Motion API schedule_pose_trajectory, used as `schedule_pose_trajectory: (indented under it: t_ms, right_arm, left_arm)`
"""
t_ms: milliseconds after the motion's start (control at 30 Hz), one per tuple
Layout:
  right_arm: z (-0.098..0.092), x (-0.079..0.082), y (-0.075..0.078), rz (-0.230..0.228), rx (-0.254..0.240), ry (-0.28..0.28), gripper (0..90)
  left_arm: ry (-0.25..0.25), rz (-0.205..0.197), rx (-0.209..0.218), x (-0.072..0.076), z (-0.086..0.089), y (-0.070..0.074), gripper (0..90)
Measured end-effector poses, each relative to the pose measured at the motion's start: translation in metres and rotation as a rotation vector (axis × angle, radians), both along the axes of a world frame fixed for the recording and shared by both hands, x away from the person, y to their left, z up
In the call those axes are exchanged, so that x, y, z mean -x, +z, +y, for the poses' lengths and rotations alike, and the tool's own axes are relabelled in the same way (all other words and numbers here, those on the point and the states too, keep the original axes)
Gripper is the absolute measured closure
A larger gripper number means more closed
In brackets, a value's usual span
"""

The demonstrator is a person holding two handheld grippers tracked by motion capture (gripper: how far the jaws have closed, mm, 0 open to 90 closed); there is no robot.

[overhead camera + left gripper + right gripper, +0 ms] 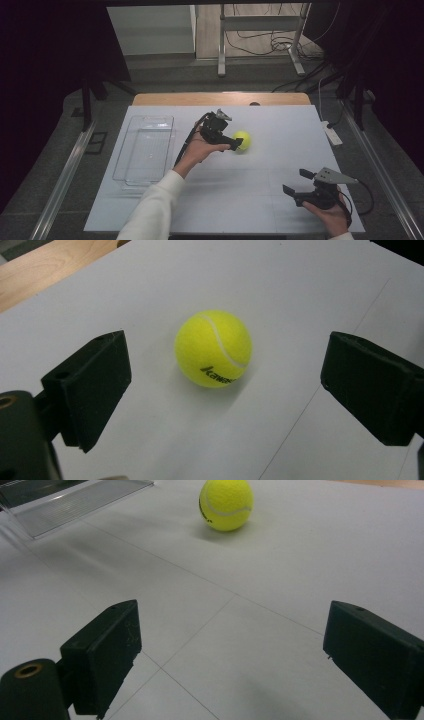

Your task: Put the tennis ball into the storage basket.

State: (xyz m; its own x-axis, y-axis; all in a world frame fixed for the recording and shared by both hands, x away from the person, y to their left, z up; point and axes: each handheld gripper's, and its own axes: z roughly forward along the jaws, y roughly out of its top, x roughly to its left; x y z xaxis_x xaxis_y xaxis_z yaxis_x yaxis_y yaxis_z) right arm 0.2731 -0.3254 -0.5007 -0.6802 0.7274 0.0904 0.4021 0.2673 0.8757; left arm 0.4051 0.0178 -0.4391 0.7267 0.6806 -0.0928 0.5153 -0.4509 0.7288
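Observation:
A yellow tennis ball (243, 140) with black lettering rests on the white table sheet near the middle. My left gripper (235, 140) reaches it from the left, jaws open and wide apart. In the left gripper view the ball (213, 348) lies on the sheet just ahead of the two black jaws, touching neither. My right gripper (297, 183) is held near the front right of the table, open with nothing between its jaws. From the right gripper view the ball (226, 503) sits far ahead on the sheet.
A clear plastic tray (145, 150) lies on the left part of the sheet, its corner also at the top left of the right gripper view (75, 500). The wooden table edge (220, 98) runs along the back. A white power strip (331, 133) hangs by the right edge.

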Motion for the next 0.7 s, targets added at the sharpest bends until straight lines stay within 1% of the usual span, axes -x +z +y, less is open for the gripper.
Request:
schedule_pose_trajectory:
  t_ms: [200,367,700]
  right_arm:
    - [0.0,0.0,0.0,0.0,0.001,0.0,8.6]
    - [0.0,-0.001,-0.001,0.002,0.001,0.001,8.6]
    - [-0.001,-0.001,-0.001,0.001,-0.002,0.001,8.6]
  left_arm:
    - [0.005,0.008,0.002,-0.003,-0.003,-0.002,7.1]
    - [0.0,0.018,-0.004,-0.007,-0.01,-0.005,7.1]
    - [0.001,0.028,-0.017,-0.014,-0.016,-0.007,7.2]
